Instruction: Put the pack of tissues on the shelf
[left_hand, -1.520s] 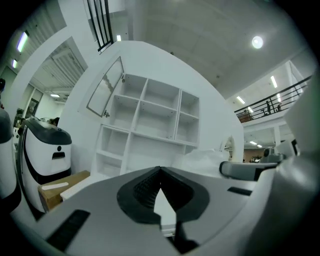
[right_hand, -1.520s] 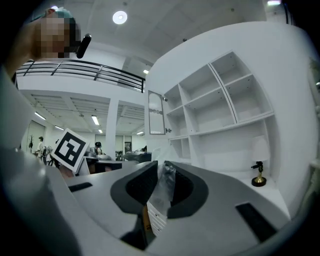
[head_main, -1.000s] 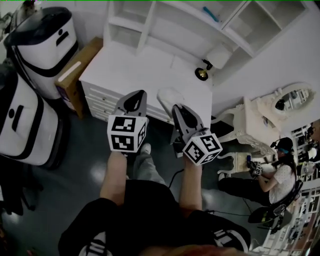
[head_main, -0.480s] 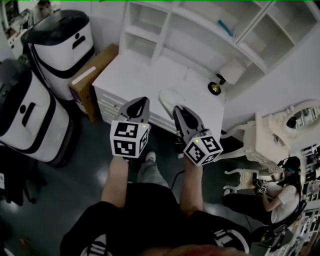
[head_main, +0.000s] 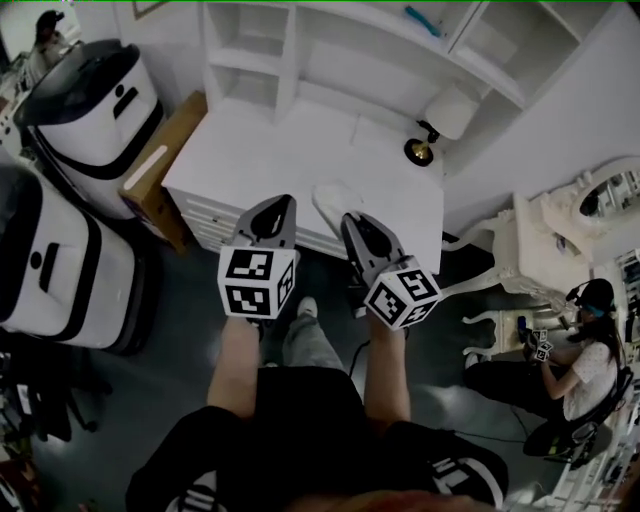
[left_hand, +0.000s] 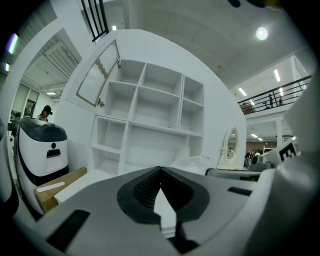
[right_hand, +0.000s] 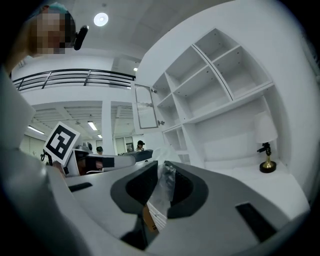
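**Right gripper (head_main: 350, 222) pinching the pack of tissues (right_hand: 162, 192)**

At frame centre in the head view, its jaws clamp the plastic-wrapped pack, which pokes past the tips. Left gripper (head_main: 272, 207), just beside it, has its jaws pressed together, empty. Beyond lies the white desk (head_main: 250, 150); the shelf (head_main: 330, 70) fills the upper frame.

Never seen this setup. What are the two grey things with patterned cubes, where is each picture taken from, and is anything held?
A person holds a hand-held gripper in each hand; there is no robot arm. The head view looks down from the person's head, and one more camera rides on each gripper. The right gripper has its fingers shut on the pack of tissues. The left gripper is shut and empty. Ahead stand a white desk with a lamp and the shelf above it.
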